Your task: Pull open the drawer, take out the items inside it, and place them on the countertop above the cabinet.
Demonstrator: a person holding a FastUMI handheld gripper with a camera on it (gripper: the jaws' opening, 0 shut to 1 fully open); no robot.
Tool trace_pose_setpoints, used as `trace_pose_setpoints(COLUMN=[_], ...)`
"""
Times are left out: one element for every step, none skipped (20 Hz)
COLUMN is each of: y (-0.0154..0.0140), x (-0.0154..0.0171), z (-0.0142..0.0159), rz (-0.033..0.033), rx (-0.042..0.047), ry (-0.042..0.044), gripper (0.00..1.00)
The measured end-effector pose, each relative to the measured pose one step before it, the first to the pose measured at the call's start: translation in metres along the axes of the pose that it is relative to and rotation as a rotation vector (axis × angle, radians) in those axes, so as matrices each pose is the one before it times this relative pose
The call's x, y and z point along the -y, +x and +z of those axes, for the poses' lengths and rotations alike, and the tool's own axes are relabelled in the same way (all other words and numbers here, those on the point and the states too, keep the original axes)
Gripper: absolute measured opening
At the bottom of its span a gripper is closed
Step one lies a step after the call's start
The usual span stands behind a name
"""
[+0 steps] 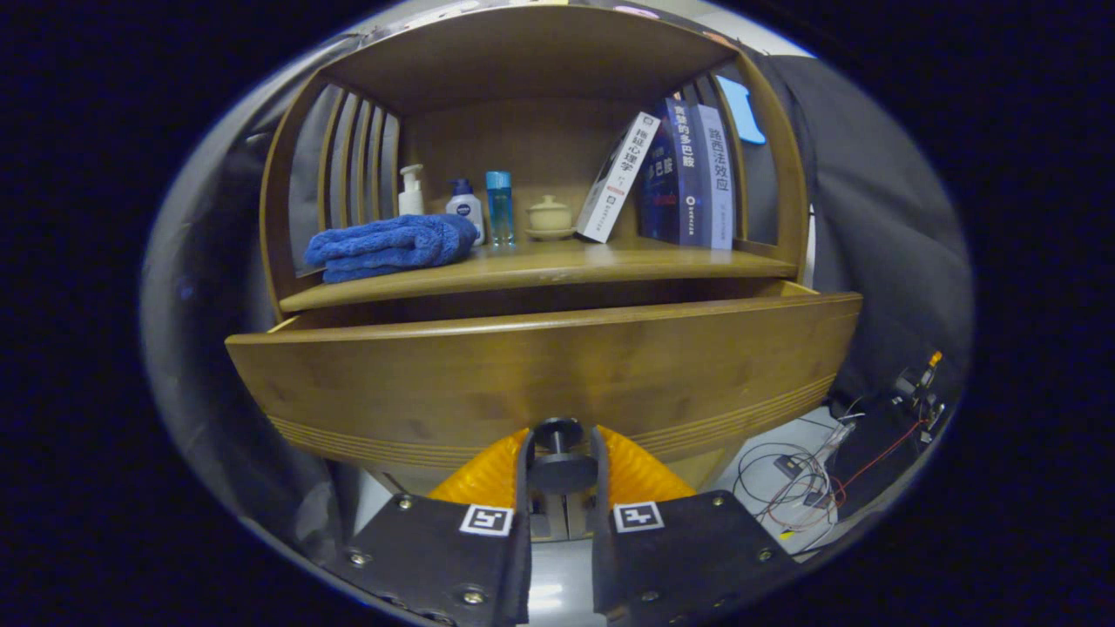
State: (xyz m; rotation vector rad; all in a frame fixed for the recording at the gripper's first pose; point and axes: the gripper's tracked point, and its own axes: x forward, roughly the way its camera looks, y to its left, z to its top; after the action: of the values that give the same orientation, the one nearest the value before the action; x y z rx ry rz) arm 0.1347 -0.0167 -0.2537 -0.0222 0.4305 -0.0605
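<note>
The gripper (560, 453) is clamped on the dark knob (559, 461) of the wooden drawer (540, 383), one finger pressing on each side of it. The drawer stands pulled partly out of the cabinet (531, 61); its inside is hidden. On the countertop (557, 261) above lie a blue towel (392, 246), bottles (475, 205), a small lidded cup (550, 215) and books (671, 174)
</note>
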Motion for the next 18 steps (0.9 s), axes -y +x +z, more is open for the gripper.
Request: trace_pose_setpoints(y=[-0.00809, -0.00707, -0.00704, -0.00693, -0.00426, -0.00467, -0.00471, -0.00389, -0.00596, -0.00526, -0.00840, -0.00731, -0.00616, -0.00525, -0.00333, -0.00214, -0.00013, -0.00112], x=[0.00102, 0.00117, 0.00149, 0.00028, 0.00067, 0.00116, 0.00066, 0.00093, 0.00151, 0.00136, -0.00007, 0.00244, 0.00134, 0.00184, 0.00107, -0.00036, 0.00018, -0.00021], z=[-0.00234, -0.00321, -0.00098, -0.00340, -0.00220, -0.00393, -0.00378, -0.00277, -0.00389, -0.00082, -0.00719, -0.00007, -0.00528, -0.00128, -0.00285, -0.00024, -0.00087, -0.00156], rz=[-0.00059, -0.00208, -0.00552, -0.00628, -0.00428, -0.00098, 0.00128, -0.00258, -0.00555, -0.00635, -0.00546, -0.00587, -0.00702, -0.00923, -0.00837, -0.00776, -0.00569, -0.00497], rx=[0.00325, 0.00173, 0.00186, 0.00222, -0.00584, -0.01044, -0.01410, -0.00769, -0.00759, 0.01085, -0.00169, 0.00816, -0.01164, 0.00148, -0.00435, 0.00156, -0.00652, -0.00643], ry=[0.00820, 0.00851, -0.00344, -0.01407, -0.01998, -0.00443, -0.00209, 0.00473, 0.00169, 0.01251, 0.00704, 0.01870, 0.00313, 0.00372, 0.00513, 0.00858, -0.00400, -0.00960], gripper=[0.28, 0.28, 0.28, 0.28, 0.28, 0.28, 0.28, 0.28, 0.28, 0.28, 0.28, 0.28, 0.28, 0.28, 0.28, 0.28, 0.28, 0.28])
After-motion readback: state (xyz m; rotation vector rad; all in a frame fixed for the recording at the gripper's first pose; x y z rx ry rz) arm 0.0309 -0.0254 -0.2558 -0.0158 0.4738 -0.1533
